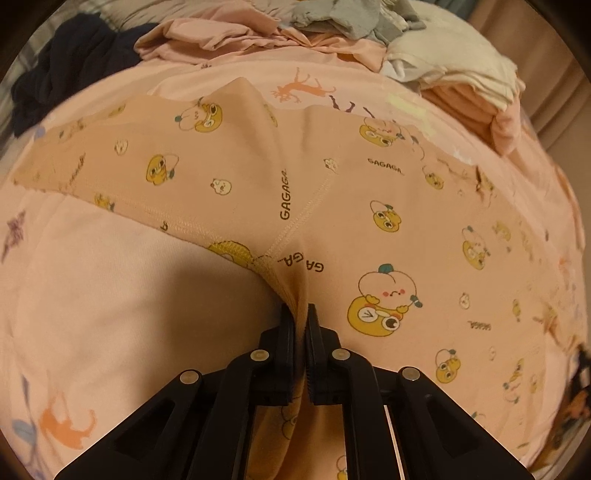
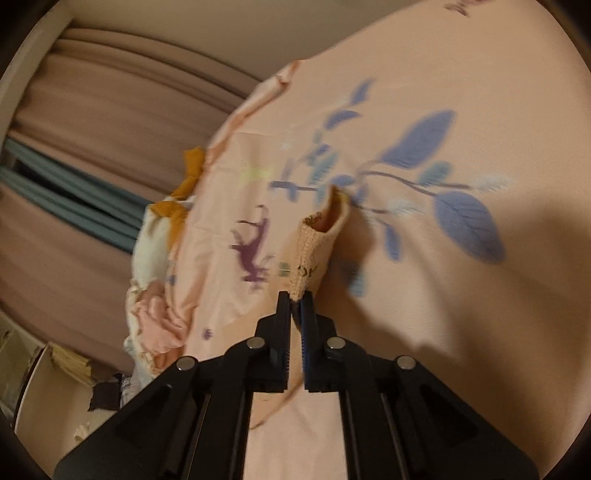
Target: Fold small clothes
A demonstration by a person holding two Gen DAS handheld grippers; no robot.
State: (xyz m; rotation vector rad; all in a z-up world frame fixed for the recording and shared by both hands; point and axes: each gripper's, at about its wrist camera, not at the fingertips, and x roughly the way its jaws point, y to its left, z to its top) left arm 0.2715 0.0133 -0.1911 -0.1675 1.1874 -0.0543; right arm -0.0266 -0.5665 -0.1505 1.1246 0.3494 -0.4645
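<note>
A small peach garment printed with yellow cartoon figures and "GAGAGA" lies spread on the pink bedsheet. My left gripper is shut on a bunched fold of it at a seam near its lower edge. In the right wrist view my right gripper is shut on a ribbed cuff of the same peach cloth and holds it lifted above the sheet. The cuff's opening faces away from me.
At the bed's far side lie a dark navy garment, crumpled pink clothes, grey clothes and a folded cream and pink stack. Right view shows curtains and clothes at the bed's edge.
</note>
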